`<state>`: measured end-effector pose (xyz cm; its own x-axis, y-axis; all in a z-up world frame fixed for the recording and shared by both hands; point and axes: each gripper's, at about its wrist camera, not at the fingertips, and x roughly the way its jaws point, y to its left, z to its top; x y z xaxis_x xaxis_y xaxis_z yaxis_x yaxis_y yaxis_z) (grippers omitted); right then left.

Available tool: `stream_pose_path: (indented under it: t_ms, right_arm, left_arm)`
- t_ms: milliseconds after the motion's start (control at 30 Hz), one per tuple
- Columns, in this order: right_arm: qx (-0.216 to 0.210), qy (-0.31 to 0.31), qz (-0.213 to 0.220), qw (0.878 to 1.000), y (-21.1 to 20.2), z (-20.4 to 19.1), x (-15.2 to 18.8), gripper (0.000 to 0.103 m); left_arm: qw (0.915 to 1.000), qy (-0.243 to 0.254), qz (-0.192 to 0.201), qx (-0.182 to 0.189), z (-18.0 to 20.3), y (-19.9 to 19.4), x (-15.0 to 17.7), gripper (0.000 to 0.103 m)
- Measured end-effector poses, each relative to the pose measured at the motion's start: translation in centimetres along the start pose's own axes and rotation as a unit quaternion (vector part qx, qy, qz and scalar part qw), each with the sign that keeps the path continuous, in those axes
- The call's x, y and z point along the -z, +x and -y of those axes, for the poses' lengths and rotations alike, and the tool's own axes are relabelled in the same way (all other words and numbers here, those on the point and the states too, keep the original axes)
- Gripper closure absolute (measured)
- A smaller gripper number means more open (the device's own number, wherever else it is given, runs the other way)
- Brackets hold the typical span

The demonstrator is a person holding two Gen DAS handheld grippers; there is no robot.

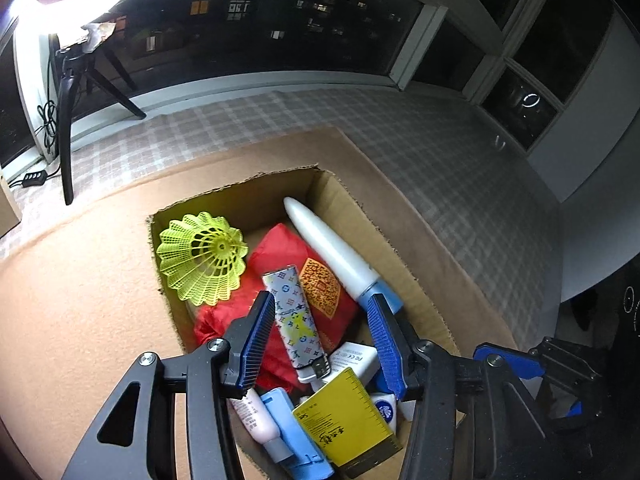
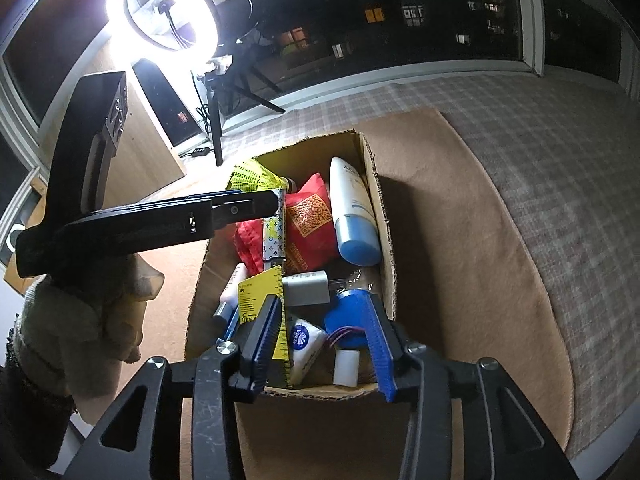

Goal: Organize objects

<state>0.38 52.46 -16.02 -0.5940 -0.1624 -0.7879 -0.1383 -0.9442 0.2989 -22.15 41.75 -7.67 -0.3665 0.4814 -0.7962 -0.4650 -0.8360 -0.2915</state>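
An open cardboard box (image 1: 348, 200) holds several items. Among them are a yellow-green shuttlecock (image 1: 200, 258), a red bag (image 1: 320, 284) and a white bottle with a blue cap (image 1: 332, 248). A patterned lighter (image 1: 298, 320) lies on the red bag. My left gripper (image 1: 320, 300) hangs open over it, pads clear of its sides. My right gripper (image 2: 320, 300) is open above the box's near end (image 2: 384, 220). Below its jaws lie a tissue pack (image 2: 304, 340), a blue round object (image 2: 348, 320) and a yellow ruler-printed box (image 2: 260, 292). A gloved hand (image 2: 80, 320) holds the left gripper.
The box sits on a brown mat (image 1: 80, 280) over a plaid cloth (image 1: 440, 140). A lit ring light (image 2: 160, 12) on a black tripod (image 1: 68, 120) stands at the far left by dark windows. A wooden cabinet (image 2: 152, 140) is beside it.
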Motion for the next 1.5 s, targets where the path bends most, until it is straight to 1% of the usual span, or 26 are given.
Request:
stream_pose_path:
  t_ms: [200, 400, 633, 767, 933, 1067, 1300, 1500]
  right_arm:
    - [0.002, -0.004, 0.0, 1.0, -0.1, -0.8, 0.2, 0.062]
    - [0.001, -0.01, 0.003, 1.0, -0.3, -2.5, 0.4, 0.058]
    - [-0.005, -0.027, 0.007, 1.0, -0.3, -5.9, 0.5, 0.055]
    - [-0.01, -0.037, 0.011, 0.999, -0.2, -8.3, 0.5, 0.051]
    - [-0.018, -0.052, 0.014, 0.998, 0.0, -11.6, 0.8, 0.045]
    - [-0.018, -0.067, 0.013, 0.998, 0.5, -14.1, 1.0, 0.04]
    - [-0.021, -0.085, 0.013, 0.996, 1.1, -18.7, 1.5, 0.035]
    - [-0.011, -0.107, 0.022, 0.994, 1.7, -22.2, 1.9, 0.031]
  left_arm:
    - [1.0, -0.006, 0.005, -0.004, -1.2, -1.3, 0.5, 0.051]
    - [0.9997, -0.013, 0.016, -0.016, -2.8, -3.7, 1.6, 0.051]
    - [0.9984, -0.022, 0.036, -0.038, -5.7, -8.0, 3.6, 0.051]
    - [0.9972, -0.029, 0.05, -0.048, -7.4, -10.9, 4.7, 0.048]
    - [0.9948, -0.041, 0.069, -0.063, -9.5, -15.0, 7.0, 0.042]
    - [0.9919, -0.054, 0.083, -0.08, -11.3, -18.0, 9.2, 0.034]
    - [0.9858, -0.077, 0.094, -0.115, -14.6, -22.5, 12.9, 0.023]
    - [0.9797, -0.103, 0.097, -0.142, -17.5, -25.3, 15.6, 0.02]
